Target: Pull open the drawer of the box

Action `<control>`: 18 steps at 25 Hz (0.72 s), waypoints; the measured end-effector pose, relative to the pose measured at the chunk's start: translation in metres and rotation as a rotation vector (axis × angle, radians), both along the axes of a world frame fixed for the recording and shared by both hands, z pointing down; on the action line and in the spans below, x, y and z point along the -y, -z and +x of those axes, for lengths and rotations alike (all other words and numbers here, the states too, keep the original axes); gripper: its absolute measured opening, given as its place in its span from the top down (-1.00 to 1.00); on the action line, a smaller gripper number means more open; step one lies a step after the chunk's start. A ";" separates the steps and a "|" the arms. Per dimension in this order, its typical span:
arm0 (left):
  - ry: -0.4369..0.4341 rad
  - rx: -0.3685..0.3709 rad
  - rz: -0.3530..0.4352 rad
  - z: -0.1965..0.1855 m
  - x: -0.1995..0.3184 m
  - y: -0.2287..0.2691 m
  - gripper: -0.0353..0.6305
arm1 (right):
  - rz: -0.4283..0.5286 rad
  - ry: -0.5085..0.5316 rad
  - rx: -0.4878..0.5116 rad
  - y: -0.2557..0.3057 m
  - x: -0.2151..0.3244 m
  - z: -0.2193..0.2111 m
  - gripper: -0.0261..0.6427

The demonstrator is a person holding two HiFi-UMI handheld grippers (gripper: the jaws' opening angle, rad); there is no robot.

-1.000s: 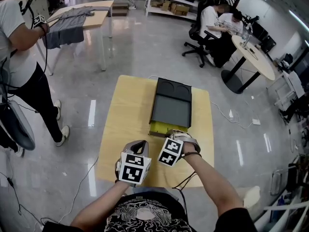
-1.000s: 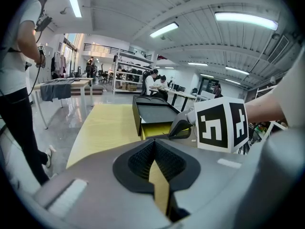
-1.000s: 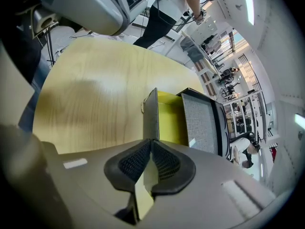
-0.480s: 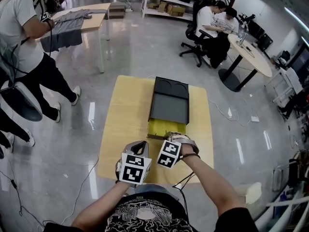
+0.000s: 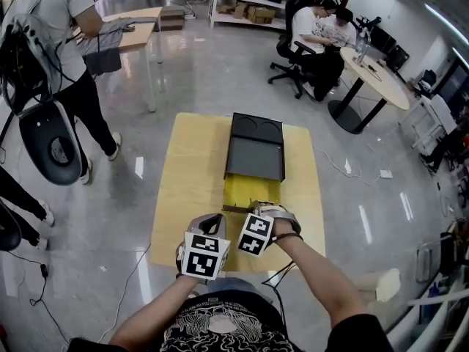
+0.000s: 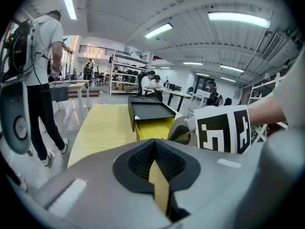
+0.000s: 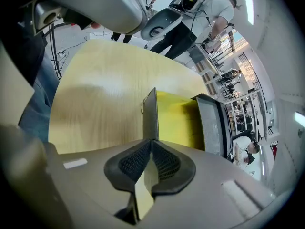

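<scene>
A black box [image 5: 256,147] lies on the yellow table [image 5: 194,174], and its yellow drawer [image 5: 248,190] stands part way out toward me. My right gripper [image 5: 258,210] is shut on the drawer's thin dark front panel [image 7: 151,112]; the right gripper view shows the panel running between the pads [image 7: 164,162], with the yellow drawer inside [image 7: 178,120] and the box [image 7: 212,123] beyond it. My left gripper [image 5: 208,227] hovers over the table's near edge, left of the drawer, shut and holding nothing. The left gripper view shows the box [image 6: 147,109] and the drawer [image 6: 155,128] ahead.
A person with a backpack [image 5: 44,57] stands left of the table, beside another table with grey cloth [image 5: 121,35]. Two seated people [image 5: 315,35] are at a round table [image 5: 370,75] at the far right. Cables [image 5: 132,277] lie on the floor near the table.
The yellow drawer has come further out of the box toward me, with the right gripper still shut on its front. The person at left has walked closer. The left gripper has stayed put.
</scene>
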State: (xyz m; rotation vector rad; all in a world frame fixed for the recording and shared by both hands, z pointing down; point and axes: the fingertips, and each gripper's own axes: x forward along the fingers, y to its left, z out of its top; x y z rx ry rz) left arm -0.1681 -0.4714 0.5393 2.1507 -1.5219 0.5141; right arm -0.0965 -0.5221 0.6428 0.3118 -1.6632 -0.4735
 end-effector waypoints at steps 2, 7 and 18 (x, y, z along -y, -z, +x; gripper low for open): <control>-0.006 0.002 0.003 0.002 -0.011 0.001 0.84 | 0.000 -0.005 0.004 0.001 -0.013 0.002 0.84; -0.015 0.003 0.000 0.019 -0.028 0.010 0.84 | -0.008 -0.004 0.003 0.009 -0.034 0.017 0.84; -0.027 0.007 0.010 0.026 -0.088 -0.006 0.84 | -0.001 -0.013 -0.003 -0.012 -0.098 0.027 0.84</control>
